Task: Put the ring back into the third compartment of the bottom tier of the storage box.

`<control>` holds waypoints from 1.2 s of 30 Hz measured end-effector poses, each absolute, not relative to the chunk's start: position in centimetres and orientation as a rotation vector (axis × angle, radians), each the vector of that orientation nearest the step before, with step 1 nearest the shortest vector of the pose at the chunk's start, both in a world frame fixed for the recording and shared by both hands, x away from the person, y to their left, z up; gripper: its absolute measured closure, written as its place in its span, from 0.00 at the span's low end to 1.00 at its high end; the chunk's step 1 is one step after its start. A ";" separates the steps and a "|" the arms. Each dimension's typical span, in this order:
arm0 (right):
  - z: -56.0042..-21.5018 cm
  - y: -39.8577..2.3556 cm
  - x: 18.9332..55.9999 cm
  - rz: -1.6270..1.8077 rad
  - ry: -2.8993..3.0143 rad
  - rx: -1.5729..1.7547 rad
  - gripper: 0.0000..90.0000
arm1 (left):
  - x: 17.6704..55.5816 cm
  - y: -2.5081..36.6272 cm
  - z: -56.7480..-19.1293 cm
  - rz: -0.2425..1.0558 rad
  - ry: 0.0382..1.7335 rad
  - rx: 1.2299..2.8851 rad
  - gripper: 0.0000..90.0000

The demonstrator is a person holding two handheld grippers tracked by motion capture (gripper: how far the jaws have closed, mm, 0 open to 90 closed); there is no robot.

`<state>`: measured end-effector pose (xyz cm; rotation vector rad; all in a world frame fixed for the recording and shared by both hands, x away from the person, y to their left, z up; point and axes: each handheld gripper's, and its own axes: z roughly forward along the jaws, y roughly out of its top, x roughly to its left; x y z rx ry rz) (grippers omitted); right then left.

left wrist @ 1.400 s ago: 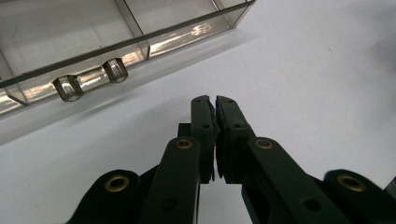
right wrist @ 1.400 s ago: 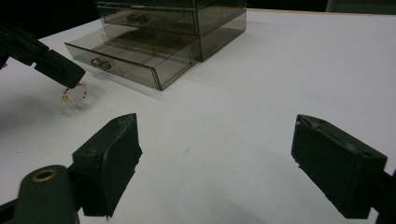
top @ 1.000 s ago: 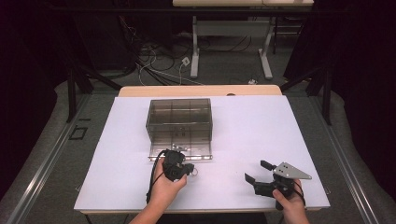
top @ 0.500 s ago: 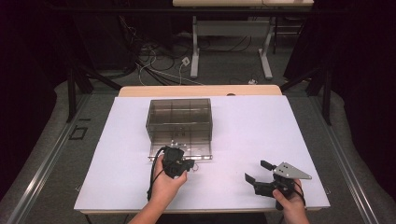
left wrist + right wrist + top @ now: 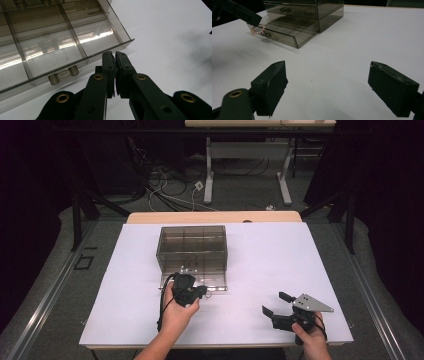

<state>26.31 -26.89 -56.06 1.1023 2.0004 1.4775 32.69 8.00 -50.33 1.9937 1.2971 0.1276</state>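
White table (image 5: 280, 255) bare; tangled cables (image 5: 165, 180) on grey floor beyond.

A white-topped bench (image 5: 260, 255) carries a smoky clear plastic drawer cabinet (image 5: 192, 247), its bottom drawer (image 5: 57, 47) pulled out. The drawer front lies just ahead of the left gripper (image 5: 202, 291). The cabinet stands well apart from the right gripper (image 5: 275, 305).

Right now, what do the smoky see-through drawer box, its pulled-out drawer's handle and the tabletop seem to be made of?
Smoky see-through drawer box: likely tinted clear plastic, glossy; dividers show through its walls.
Small clear bar handle: apparently untinted clear plastic, with glints.
White tabletop: matte white sheet, no glare; material uncertain.
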 end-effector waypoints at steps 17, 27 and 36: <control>-56.1 -26.9 26.3 1.479 1.990 1.104 0.17 | 33.9 8.1 -49.8 0.143 1.314 1.947 0.97; -56.1 -26.9 26.3 1.475 1.994 1.103 0.17 | 34.8 7.8 -49.7 0.148 1.340 1.904 0.97; -56.1 -26.9 26.3 1.478 1.995 1.106 0.16 | 35.4 7.6 -49.8 0.153 1.356 1.882 0.97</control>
